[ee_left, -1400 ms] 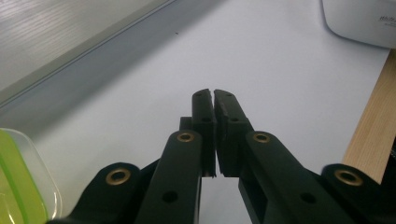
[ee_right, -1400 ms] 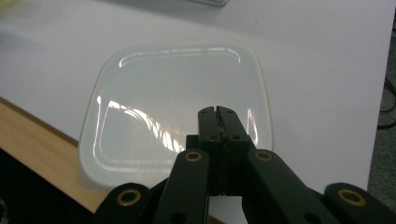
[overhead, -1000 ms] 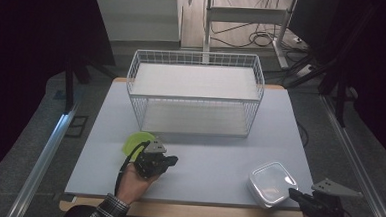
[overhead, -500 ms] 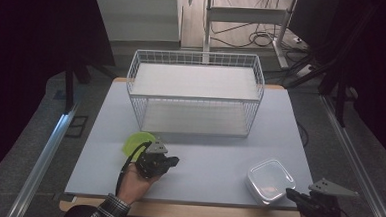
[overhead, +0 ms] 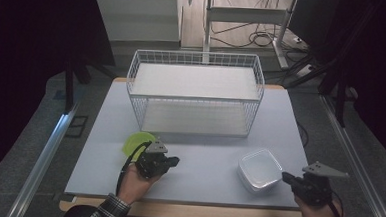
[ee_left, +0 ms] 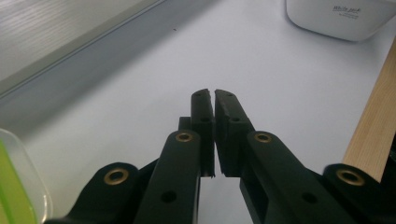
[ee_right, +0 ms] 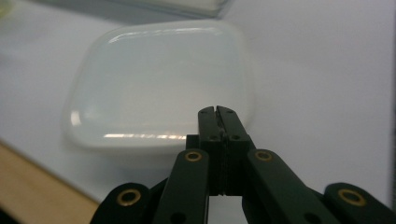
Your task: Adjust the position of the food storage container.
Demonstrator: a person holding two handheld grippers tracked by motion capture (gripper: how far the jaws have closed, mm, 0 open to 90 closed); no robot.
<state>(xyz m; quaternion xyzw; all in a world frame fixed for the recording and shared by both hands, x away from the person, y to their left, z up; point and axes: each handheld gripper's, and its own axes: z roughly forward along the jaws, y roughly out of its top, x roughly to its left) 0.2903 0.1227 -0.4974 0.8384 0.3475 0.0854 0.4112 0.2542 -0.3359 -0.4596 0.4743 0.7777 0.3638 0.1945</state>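
A white square plastic container [overhead: 260, 169] lies at the front right of the table, and it looms close ahead in the right gripper view [ee_right: 159, 84]. My right gripper [overhead: 286, 177] sits just right of it, shut and empty, its tips [ee_right: 217, 110] against the container's near side. My left gripper [overhead: 174, 161] rests at the front left, shut with nothing between its jaws [ee_left: 214, 93]. A lime green bowl [overhead: 137, 143] sits right behind the left hand; its rim [ee_left: 18, 182] shows at the left edge of the left gripper view. The container appears far off there [ee_left: 341, 18].
A white wire basket [overhead: 195, 96] stands at the back middle of the pale table [overhead: 208, 154]. The table's wooden front edge [overhead: 185, 211] runs below both hands. A metal rail [overhead: 43, 153] lies along the left side.
The right gripper has moved left and the white container has shifted left with it. The left gripper has stayed where it was.
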